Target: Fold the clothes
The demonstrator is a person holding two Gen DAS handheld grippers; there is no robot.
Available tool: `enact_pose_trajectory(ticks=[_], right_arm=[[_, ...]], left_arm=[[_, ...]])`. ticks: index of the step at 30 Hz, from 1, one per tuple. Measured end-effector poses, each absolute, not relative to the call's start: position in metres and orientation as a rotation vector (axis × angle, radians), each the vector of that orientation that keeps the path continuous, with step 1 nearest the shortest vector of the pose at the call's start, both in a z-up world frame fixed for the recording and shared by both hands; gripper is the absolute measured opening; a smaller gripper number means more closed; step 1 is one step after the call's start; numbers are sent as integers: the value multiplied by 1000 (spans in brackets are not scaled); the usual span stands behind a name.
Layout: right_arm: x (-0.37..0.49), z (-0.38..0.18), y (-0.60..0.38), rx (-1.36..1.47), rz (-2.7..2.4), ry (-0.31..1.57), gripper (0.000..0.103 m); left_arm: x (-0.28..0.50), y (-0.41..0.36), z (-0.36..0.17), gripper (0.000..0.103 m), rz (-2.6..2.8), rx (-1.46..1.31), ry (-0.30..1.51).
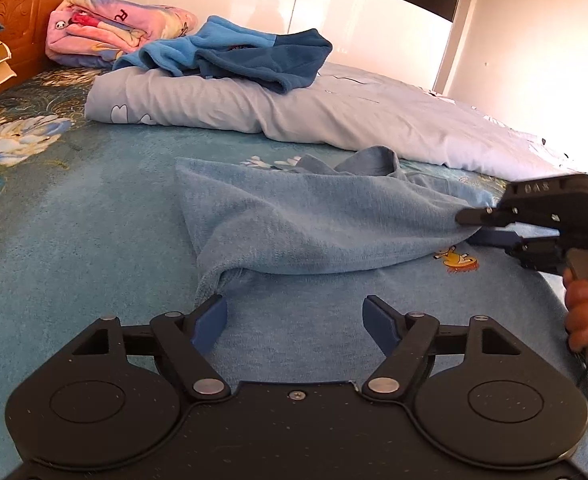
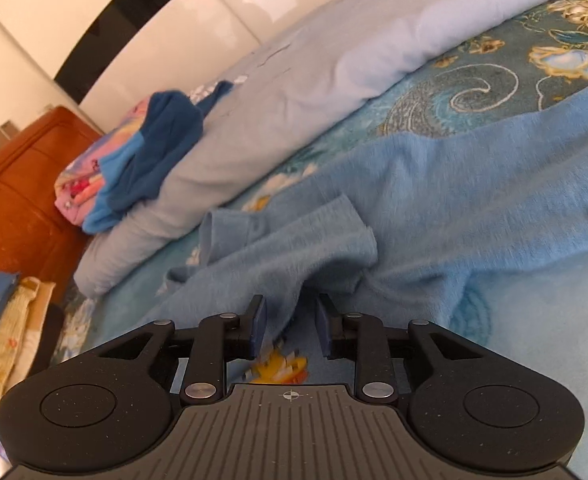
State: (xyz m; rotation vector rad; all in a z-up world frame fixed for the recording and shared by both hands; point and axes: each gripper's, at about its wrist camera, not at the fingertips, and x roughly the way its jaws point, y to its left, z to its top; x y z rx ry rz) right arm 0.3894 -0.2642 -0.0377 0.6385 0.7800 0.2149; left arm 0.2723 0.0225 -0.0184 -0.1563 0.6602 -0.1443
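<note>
Bedspread of blue plush with floral scrollwork point(image 1: 73, 200) covers the whole surface. Along its far side runs a folded pale blue quilt point(image 1: 334, 116), with a crumpled two-tone blue fleece garment point(image 1: 253, 56) lying on it. A light blue knitted top point(image 1: 294, 216) is spread on the bedspread between the tools, one part draped over another. The left gripper point(image 1: 295, 314) has its jaws spread wide with nothing between them, one blue pad touching the top's near corner. The right gripper point(image 1: 470, 226), held in a hand point(image 1: 586, 308), has an edge of the top between its partly parted fingers; a firm grip cannot be told.
</note>
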Motion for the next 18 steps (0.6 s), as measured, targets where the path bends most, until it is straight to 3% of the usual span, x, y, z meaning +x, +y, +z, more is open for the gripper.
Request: enact_pose_trajectory(ticks=[5, 6, 7, 15, 18], right_arm=[[409, -42, -278, 808, 155, 806, 25], [410, -41, -279, 834, 159, 802, 21], [411, -39, -280, 849, 173, 789, 3], [383, -12, -283, 661, 152, 639, 2], [391, -32, -285, 638, 100, 762, 2]], left_arm=[[272, 21, -20, 74, -145, -146, 657], [272, 21, -20, 74, -145, -144, 656], [272, 21, -20, 74, -146, -145, 655], [271, 18, -22, 76, -166, -118, 655], [270, 20, -20, 76, -170, -128, 662]])
